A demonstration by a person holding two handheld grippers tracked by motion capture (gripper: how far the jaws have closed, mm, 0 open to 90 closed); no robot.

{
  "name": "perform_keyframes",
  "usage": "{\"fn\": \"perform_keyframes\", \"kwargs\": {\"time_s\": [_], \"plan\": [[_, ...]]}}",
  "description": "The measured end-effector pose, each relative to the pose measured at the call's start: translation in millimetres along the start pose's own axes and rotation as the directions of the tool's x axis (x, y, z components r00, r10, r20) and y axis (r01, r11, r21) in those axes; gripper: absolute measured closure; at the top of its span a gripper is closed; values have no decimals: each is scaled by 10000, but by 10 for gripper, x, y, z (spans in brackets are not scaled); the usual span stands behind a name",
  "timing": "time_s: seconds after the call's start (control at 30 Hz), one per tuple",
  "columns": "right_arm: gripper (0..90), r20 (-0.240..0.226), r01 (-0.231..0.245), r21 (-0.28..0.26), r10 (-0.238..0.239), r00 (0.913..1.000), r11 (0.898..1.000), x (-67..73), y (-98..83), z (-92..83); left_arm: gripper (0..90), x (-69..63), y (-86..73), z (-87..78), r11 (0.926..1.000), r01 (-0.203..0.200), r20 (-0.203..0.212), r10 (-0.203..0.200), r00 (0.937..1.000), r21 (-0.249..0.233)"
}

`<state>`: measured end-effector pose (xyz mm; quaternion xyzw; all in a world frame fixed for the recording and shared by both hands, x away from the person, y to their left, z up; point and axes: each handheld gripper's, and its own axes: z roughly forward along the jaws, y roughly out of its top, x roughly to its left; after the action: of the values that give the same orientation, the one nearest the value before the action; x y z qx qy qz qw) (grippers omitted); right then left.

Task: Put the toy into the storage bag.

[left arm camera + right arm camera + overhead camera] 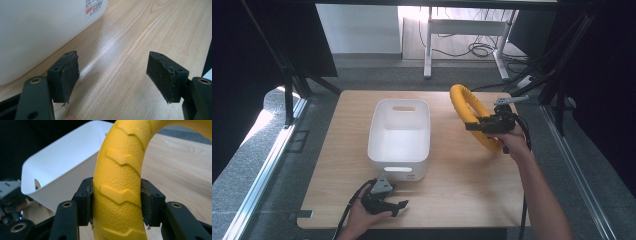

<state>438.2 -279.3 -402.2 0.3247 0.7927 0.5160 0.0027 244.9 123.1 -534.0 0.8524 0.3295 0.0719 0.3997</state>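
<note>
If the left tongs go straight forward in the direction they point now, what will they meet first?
Probably nothing soon. The left tongs are open over bare table, and the white bin stands off to the left of their line in the left gripper view. Depth is unclear, so a near miss of the bin's corner is possible.

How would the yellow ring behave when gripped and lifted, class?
The yellow ring probably keeps its shape: it stands as an arc in the right claw. Its raised tread and pebbled skin likely resist slipping. Set on edge, it could roll.
</note>
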Motion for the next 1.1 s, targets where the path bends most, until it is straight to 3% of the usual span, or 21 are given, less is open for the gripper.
{"fn": "perform_keyframes", "kwargs": {"time_s": [0.37, 1.1], "plan": [[516, -239, 102, -948, -125, 9996, 9954, 131, 32, -132, 260, 4, -1, 6, 10000, -26, -11, 26, 10000, 44], [516, -668, 729, -1841, -864, 9940, 9802, 480, 22, -211, 260, -6, 1, 12, 10000, -63, 6, 63, 10000, 12]]}}
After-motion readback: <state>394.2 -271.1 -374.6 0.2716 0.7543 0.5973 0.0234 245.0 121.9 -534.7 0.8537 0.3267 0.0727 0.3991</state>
